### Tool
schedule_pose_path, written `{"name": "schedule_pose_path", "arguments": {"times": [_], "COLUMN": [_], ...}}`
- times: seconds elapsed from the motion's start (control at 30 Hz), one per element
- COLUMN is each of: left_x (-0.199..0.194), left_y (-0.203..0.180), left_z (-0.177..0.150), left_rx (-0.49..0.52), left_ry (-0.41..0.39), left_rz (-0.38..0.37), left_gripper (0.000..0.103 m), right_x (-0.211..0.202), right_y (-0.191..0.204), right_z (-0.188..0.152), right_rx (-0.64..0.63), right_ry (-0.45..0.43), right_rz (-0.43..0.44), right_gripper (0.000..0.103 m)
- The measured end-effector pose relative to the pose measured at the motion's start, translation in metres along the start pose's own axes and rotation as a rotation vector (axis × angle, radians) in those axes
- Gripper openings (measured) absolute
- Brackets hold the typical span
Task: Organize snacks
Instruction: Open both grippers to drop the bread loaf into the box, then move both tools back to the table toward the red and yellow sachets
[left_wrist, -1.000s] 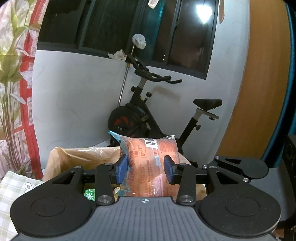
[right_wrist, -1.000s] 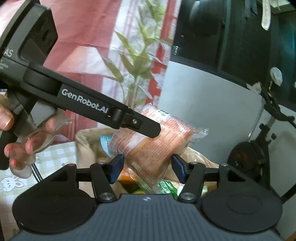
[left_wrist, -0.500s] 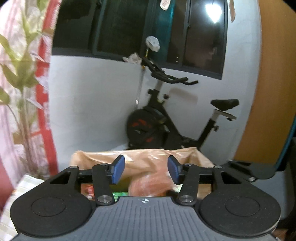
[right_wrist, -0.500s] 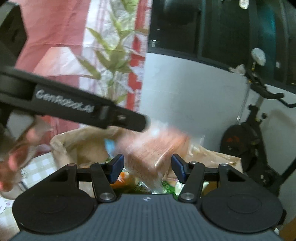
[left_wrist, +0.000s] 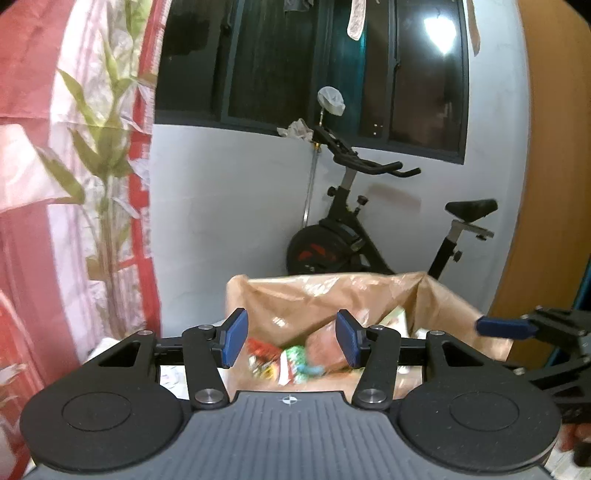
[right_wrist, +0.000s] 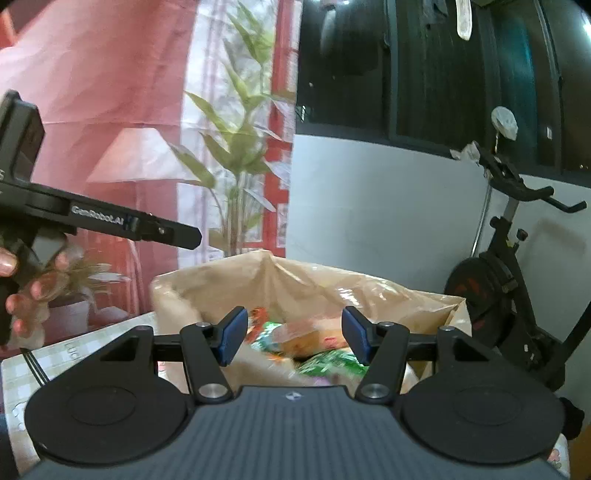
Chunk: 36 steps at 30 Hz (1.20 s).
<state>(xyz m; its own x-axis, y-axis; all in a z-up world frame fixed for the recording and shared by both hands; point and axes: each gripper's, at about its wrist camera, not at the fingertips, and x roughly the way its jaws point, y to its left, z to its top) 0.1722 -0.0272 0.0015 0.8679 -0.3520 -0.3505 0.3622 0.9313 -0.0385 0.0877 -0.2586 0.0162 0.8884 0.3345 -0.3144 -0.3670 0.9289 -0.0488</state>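
Observation:
An open brown paper bag (left_wrist: 332, 291) stands in front of both grippers and holds several snack packets. An orange-pink packet (left_wrist: 325, 347) lies inside it beside a red packet (left_wrist: 258, 347) and a green one (left_wrist: 295, 360). My left gripper (left_wrist: 291, 338) hangs open and empty just short of the bag's near rim. In the right wrist view the same bag (right_wrist: 295, 280) shows the orange packet (right_wrist: 306, 332) and a green packet (right_wrist: 328, 360). My right gripper (right_wrist: 294, 334) is open with nothing between its pads. The left gripper (right_wrist: 192, 236) sits off to the left above the bag, held by a hand (right_wrist: 22, 295).
An exercise bike (left_wrist: 369, 236) stands behind the bag against a white wall under a dark window. A red and white curtain with a leaf print (left_wrist: 92, 147) hangs on the left. A checked tablecloth (right_wrist: 74, 350) covers the table, and a wooden panel (left_wrist: 546, 184) is on the right.
The left gripper opened and let go of the orange-pink packet, which dropped into the bag. The left gripper then drew away to the left of the bag. The right gripper stayed open.

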Motion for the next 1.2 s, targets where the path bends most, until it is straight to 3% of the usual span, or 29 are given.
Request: {"name": "schedule_pose_path", "arguments": {"times": [0.3,0.5,0.83,1.03,1.2], "left_x": [-0.023,-0.015,-0.003,0.001,0.0], "left_y": [0.012,0.012,0.01,0.02,0.026], "left_z": [-0.068,-0.108,-0.144,-0.155,-0.162], "left_rx": [-0.084,-0.106,-0.125,-0.167,-0.198], "left_ry": [0.066,0.139,0.205,0.216,0.219], "left_rz": [0.055,0.098,0.103,0.124,0.14], "left_gripper": [0.055,0.055,0.055,0.055,0.055], "right_x": [-0.036,-0.043,-0.009,0.027,0.055], "right_y": [0.022,0.03,0.028,0.017,0.011], "right_z": [-0.058,-0.098,-0.148,-0.16,-0.163], "right_rx": [0.086,0.101,0.194,0.284,0.336], "right_ry": [-0.011,0.055,0.251,0.366,0.423], "right_rz": [-0.039,-0.085,-0.037,0.014,0.0], "right_gripper": [0.059,0.06,0.06,0.06,0.06]}}
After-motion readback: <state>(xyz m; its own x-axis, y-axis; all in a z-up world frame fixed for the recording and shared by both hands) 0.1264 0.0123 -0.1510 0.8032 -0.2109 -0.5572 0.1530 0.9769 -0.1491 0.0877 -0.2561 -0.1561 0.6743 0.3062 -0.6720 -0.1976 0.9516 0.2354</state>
